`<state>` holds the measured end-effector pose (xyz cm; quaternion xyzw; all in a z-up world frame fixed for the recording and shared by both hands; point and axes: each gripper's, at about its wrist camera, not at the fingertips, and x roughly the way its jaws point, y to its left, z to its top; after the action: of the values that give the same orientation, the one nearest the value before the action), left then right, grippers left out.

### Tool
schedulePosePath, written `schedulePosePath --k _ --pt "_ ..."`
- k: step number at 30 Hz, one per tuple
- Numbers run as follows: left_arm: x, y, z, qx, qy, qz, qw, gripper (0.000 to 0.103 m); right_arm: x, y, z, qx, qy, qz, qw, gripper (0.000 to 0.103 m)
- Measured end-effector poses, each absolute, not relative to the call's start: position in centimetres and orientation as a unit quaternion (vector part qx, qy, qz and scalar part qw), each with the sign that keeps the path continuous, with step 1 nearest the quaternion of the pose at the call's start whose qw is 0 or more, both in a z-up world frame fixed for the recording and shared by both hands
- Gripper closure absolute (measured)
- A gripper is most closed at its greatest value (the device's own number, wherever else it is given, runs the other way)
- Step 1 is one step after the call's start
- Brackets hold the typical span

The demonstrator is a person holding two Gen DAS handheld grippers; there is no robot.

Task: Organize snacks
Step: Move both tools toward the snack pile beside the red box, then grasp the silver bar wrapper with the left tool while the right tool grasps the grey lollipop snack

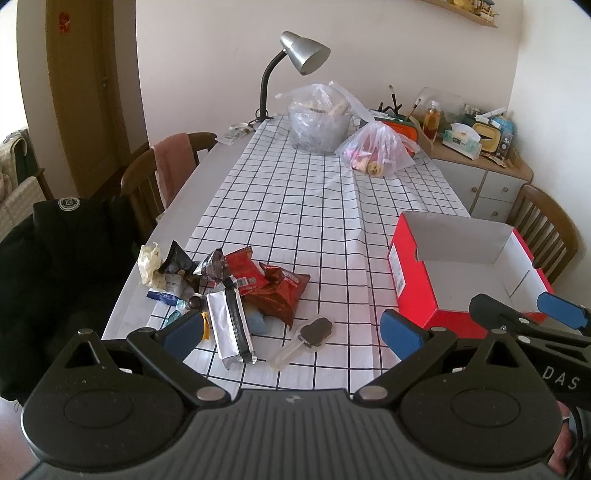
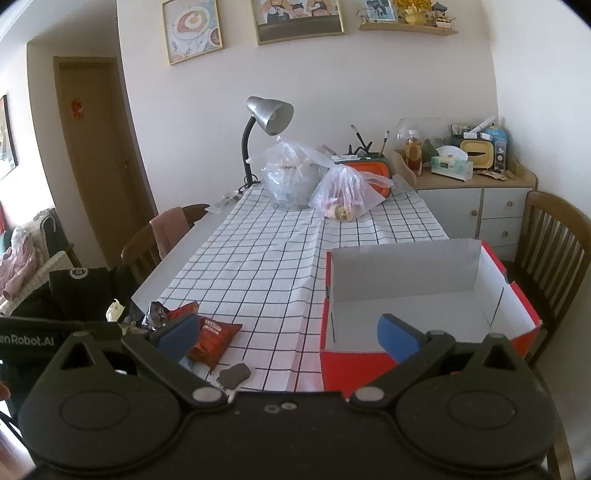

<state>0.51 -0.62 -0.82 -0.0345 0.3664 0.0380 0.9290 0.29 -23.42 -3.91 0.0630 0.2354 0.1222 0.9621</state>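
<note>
With both my left tool [image 1: 291,328] and right tool [image 2: 288,338] released, I'd pinch the light, crinkly, slippery silver packet [image 1: 231,332] mid-body.

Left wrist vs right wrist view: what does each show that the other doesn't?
Left wrist only: the silver wrapped bar and the white wrapper at the pile's far-left side, plus the right tool over the box.
Right wrist only: framed pictures on the wall.
Both: red box, lamp, dark ice-cream bar, red chip bag.
</note>
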Motion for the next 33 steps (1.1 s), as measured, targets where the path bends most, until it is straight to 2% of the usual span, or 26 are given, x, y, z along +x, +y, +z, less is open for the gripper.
schedulePosePath --k 24,33 --pt "0.4 -0.4 -0.6 -0.034 0.368 0.051 0.928 0.001 0.4 -22.9 -4.1 0.053 0.229 0.157 0.959 0.000" --pt "1.5 2.1 -1.5 -0.051 0.375 0.065 0.923 0.001 1.9 -20.4 -4.5 0.034 0.240 0.173 0.955 0.000"
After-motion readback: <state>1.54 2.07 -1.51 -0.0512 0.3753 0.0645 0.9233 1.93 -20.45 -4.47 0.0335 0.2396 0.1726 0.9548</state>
